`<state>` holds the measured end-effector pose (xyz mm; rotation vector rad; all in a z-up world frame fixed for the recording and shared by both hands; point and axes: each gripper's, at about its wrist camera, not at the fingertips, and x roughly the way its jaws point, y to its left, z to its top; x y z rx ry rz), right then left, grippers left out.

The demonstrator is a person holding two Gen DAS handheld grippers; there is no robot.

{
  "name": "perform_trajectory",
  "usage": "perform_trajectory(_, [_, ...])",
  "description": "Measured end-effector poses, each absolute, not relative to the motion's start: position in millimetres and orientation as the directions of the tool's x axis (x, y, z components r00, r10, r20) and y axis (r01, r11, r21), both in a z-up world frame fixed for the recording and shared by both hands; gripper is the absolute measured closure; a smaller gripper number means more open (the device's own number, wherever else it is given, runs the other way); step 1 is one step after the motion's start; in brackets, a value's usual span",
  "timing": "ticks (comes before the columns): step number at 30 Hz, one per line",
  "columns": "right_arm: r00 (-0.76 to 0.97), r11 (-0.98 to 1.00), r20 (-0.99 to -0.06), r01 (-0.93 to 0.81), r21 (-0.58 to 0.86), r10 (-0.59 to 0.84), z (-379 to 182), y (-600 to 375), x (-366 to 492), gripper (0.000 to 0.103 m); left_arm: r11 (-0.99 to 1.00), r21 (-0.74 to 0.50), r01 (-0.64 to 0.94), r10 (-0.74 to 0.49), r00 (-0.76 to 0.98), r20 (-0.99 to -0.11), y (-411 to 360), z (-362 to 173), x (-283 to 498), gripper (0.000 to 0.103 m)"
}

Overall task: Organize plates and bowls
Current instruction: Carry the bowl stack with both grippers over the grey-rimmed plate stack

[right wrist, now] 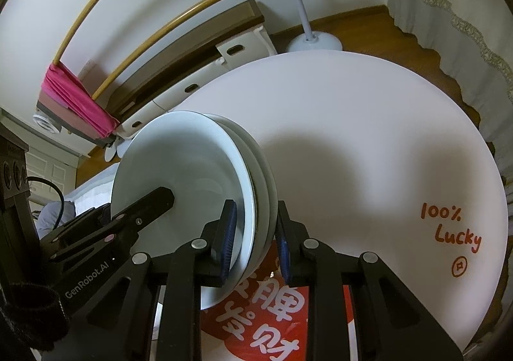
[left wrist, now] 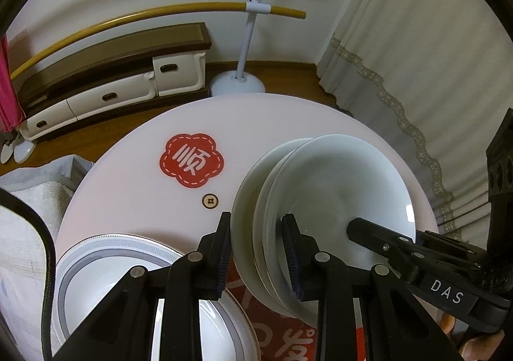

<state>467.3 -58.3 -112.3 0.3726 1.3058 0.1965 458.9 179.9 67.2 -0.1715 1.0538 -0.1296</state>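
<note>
Farthest left on the round white table (left wrist: pixel 134 188), a grey-rimmed bowl (left wrist: pixel 105 268) sat apart. Beside it, left gripper (left wrist: pixel 258 260) pinched the rim of the stack of white plates (left wrist: pixel 327 197), held on edge above the tabletop. Right gripper (right wrist: pixel 255 240) clamped the same stack's rim from the opposite side. Mid-carry, apparently; next called for lowering together, level, then releasing.
</note>
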Motion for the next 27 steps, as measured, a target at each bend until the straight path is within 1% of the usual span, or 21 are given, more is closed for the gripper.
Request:
perform_trajectory(16, [0.304, 0.923, -0.883, 0.035, 0.384, 0.356, -75, -63, 449, 0.079, 0.980, -0.196, 0.029, -0.180, 0.538, -0.824, 186, 91, 426, 0.077])
perform_trajectory(27, [0.329, 0.922, -0.869, -0.010, 0.388, 0.369, -50, -40, 423, 0.079, 0.982, -0.191, 0.008, -0.161, 0.575, -0.802, 207, 105, 388, 0.077])
